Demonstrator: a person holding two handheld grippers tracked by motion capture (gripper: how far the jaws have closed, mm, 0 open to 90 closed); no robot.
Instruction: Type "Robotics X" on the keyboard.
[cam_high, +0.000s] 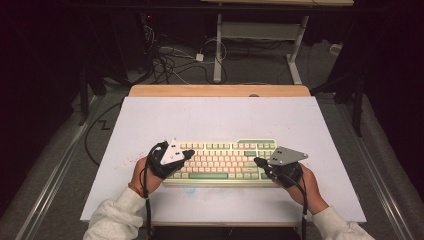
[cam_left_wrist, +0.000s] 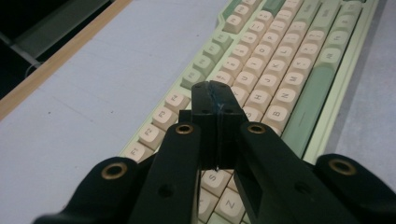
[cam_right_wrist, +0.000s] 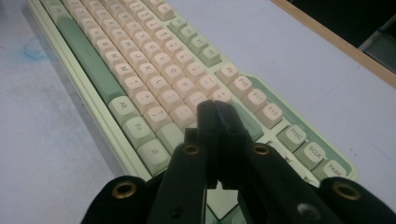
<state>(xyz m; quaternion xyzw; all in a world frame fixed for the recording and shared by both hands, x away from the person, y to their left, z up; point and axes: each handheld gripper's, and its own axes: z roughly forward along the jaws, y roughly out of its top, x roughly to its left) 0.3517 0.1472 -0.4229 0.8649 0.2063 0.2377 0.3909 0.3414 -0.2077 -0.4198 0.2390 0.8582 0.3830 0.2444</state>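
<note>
While the person leaned in from the near edge, a cream and green keyboard (cam_high: 221, 162) lay on the white table (cam_high: 215, 120), toward its near side and roughly centred between left and right. The left gripper (cam_high: 189, 154) hung over the keyboard's left end, its black jaws pressed together with nothing between them, tips above the cream letter keys. The right gripper (cam_high: 258, 162) hovered over the right end, jaws likewise squeezed flat against each other and empty. I could not tell whether either tip touched a key. Both sleeves (cam_high: 117, 217) were pale. Beyond the far wooden edge, cables (cam_high: 170, 62) sprawled on the floor beside a white desk frame (cam_high: 260, 37).
</note>
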